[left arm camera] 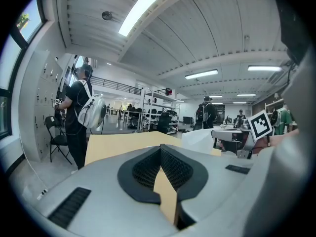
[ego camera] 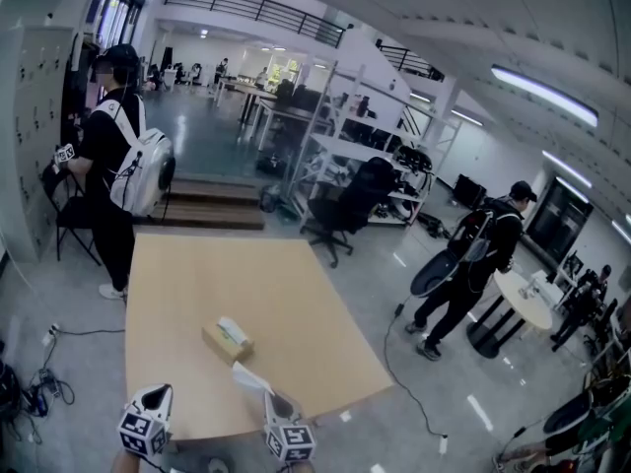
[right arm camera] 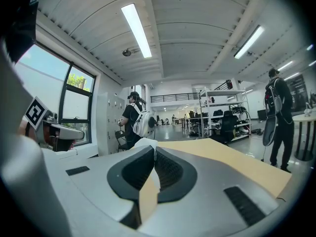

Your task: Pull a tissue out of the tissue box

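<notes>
A tan tissue box [ego camera: 228, 341] lies on the wooden table [ego camera: 197, 284], a white tissue peeking from its top slot. Just this side of the box, a white tissue [ego camera: 248, 376] hangs free of it, pinched in my right gripper [ego camera: 270, 397]. In the right gripper view the jaws are shut, with the tissue [right arm camera: 143, 143] poking out past the tips of the right gripper [right arm camera: 152, 149]. My left gripper [ego camera: 153, 394] hovers over the table's near left edge. Its jaws meet at the tips of the left gripper [left arm camera: 160, 147] with nothing between them. The left gripper view also shows the tissue [left arm camera: 200, 139] off to its right.
A person with a white backpack [ego camera: 118, 156] stands by lockers beyond the table's far left corner, beside a black folding chair [ego camera: 74, 220]. An office chair [ego camera: 340, 215] sits past the far right corner. Another person [ego camera: 473, 264] stands by a round white table [ego camera: 523, 299]. Cables [ego camera: 44, 382] lie on the floor at left.
</notes>
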A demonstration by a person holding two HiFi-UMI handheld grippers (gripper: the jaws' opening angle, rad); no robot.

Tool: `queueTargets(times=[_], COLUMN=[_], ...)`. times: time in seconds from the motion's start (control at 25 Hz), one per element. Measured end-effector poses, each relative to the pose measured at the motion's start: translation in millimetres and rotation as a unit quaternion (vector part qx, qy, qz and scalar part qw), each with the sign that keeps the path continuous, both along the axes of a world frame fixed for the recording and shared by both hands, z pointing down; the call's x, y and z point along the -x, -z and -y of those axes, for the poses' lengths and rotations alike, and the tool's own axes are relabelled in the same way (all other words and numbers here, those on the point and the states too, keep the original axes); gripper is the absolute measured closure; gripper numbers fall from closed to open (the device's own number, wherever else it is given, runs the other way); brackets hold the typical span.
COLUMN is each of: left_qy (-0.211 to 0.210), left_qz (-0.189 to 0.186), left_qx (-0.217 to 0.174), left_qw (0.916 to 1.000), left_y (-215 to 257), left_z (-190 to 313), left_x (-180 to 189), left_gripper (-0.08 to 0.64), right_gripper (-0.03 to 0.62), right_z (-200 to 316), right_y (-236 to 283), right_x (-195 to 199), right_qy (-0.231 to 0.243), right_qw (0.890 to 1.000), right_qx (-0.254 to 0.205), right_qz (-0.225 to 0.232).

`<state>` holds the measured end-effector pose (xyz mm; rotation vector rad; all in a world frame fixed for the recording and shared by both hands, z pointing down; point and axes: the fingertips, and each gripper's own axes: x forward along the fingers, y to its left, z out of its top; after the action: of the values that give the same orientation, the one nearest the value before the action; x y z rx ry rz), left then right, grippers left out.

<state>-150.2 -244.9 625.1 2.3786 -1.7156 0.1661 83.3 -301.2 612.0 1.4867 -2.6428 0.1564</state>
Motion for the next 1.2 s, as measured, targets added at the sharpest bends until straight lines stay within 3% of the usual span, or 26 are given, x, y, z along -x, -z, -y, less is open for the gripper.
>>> queueTargets(times=[0.64,1.2], left_qy=[0.001,0.001], left_qz=[-0.001,-0.001], left_qx=[-0.013,-0.022], left_qw=[0.9999,0.9998], left_y=[11.6,22.7], left_z=[-65.3,-81.7], left_x=[-7.1,-7.8], left_gripper=[0.552,0.552], right_gripper=[0.584,0.584], right_z=[-85.7,-107.4], right_y=[0.6,10.2], right_x=[-2.1,-6.5], right_qy=[-0.004,-0.007], right_qw=[1.000,1.000], right_qx=[-0.001,-0.009], right_qz=[0.004,0.004])
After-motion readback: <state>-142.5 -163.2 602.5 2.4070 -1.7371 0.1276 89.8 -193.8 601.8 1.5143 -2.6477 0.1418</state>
